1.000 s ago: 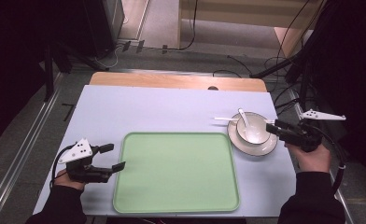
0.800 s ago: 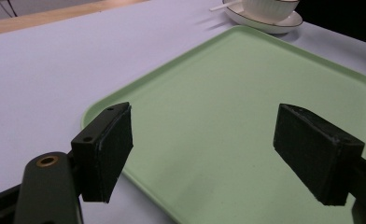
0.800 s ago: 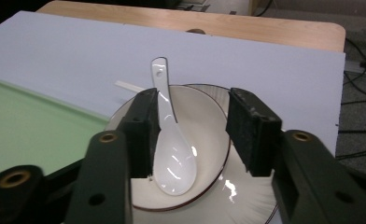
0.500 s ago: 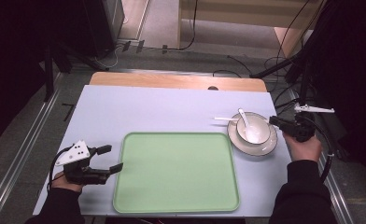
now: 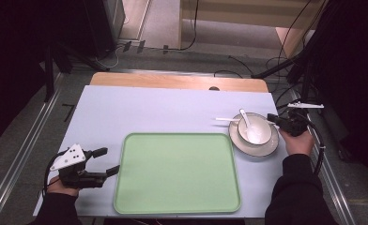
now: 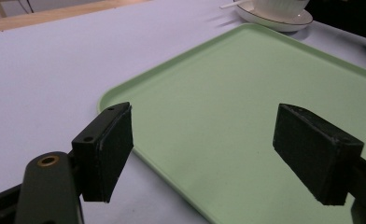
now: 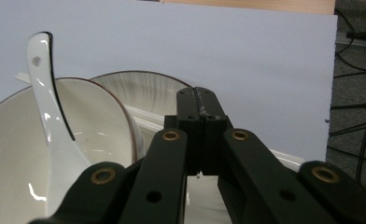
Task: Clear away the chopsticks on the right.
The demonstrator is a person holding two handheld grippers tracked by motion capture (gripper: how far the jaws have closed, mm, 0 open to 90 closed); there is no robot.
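Note:
A white bowl [image 5: 256, 130] with a white spoon [image 5: 244, 118] in it stands on a white plate [image 5: 266, 149] at the table's right. My right gripper [image 5: 270, 117] is at the plate's right rim, shut. In the right gripper view its jaws [image 7: 199, 93] have just closed pad to pad, with nothing seen between them, over the plate [image 7: 144, 86] beside the bowl [image 7: 13, 140] and spoon [image 7: 48, 107]. My left gripper [image 5: 111, 160] rests open at the left edge of the green tray [image 5: 177, 173], its jaws [image 6: 202, 154] wide over the tray's corner [image 6: 246, 84].
A thin white stick [image 5: 224, 120] lies on the lavender tabletop [image 5: 149, 112] just left of the plate. A wooden strip [image 5: 172, 82] runs along the table's far edge. Cables trail on the floor behind and to the right.
My right gripper has moved down and in toward the plate's right rim, and its jaws have gone from open to shut. The left gripper has stayed put.

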